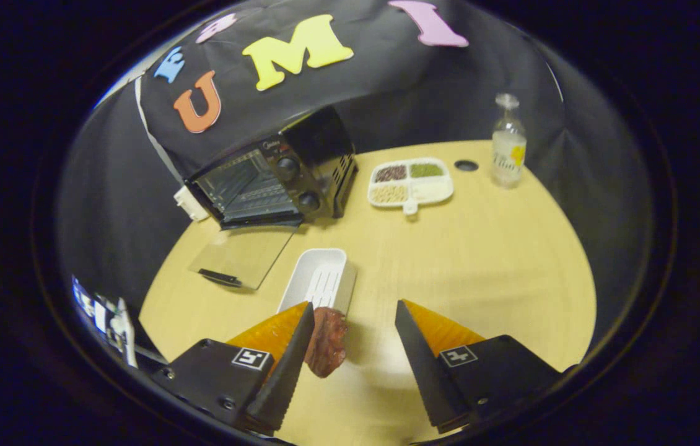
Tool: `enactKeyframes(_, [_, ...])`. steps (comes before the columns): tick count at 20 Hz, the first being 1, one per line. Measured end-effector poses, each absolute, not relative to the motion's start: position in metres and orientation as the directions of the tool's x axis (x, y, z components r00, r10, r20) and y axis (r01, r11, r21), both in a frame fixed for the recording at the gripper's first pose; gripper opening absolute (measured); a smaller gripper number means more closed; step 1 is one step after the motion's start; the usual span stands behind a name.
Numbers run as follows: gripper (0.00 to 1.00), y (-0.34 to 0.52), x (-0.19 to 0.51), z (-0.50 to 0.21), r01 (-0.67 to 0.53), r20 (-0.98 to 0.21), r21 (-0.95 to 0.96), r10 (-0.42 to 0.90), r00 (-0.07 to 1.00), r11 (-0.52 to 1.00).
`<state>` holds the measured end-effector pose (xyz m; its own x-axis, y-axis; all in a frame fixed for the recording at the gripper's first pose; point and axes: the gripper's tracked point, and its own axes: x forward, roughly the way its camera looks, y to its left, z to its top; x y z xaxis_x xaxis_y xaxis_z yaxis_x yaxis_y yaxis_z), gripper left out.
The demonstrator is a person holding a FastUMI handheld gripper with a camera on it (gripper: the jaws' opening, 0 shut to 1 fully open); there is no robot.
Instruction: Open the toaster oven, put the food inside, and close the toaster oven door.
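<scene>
A black toaster oven (275, 176) stands at the back left of the round wooden table (480, 260), its glass door (241, 255) folded down flat onto the tabletop. A white rectangular dish (320, 280) sits just ahead of the fingers, empty as far as I can see. A dark red piece of food (326, 341) lies against the inner side of the left finger (291, 356), below the dish. My gripper (353, 334) is open: the right finger (418, 353) stands well apart from the food.
A white divided tray (411, 183) with beans and grains lies right of the oven. A clear bottle (508, 142) stands at the far right, with a small dark hole (466, 165) in the tabletop beside it. Some equipment (105, 316) sits off the table's left edge.
</scene>
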<state>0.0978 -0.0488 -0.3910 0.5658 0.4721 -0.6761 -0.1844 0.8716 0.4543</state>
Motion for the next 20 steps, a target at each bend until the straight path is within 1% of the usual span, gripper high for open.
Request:
enactKeyframes(2, [0.77,-0.038,0.092,-0.393,-0.154,-0.660,0.566,0.557,0.504,0.810])
enactKeyframes(4, [0.59,-0.031,0.090,-0.395,-0.115,-0.639,0.646,0.617,0.460,0.755])
enactKeyframes(5, [0.43,-0.029,0.089,-0.395,-0.096,-0.624,0.679,0.642,0.446,0.728])
enactKeyframes(7, [0.24,-0.029,0.089,-0.395,-0.065,-0.615,0.712,0.665,0.423,0.699])
enactKeyframes(9, [0.19,-0.032,0.089,-0.396,-0.064,-0.616,0.715,0.671,0.414,0.696])
enactKeyframes(11, [0.17,-0.034,0.091,-0.392,-0.081,-0.620,0.703,0.664,0.418,0.707])
enactKeyframes(16, [0.16,-0.030,0.088,-0.353,-0.135,-0.590,0.681,0.648,0.481,0.720])
enactKeyframes(20, [0.16,-0.006,0.078,-0.315,-0.134,-0.540,0.692,0.632,0.557,0.710])
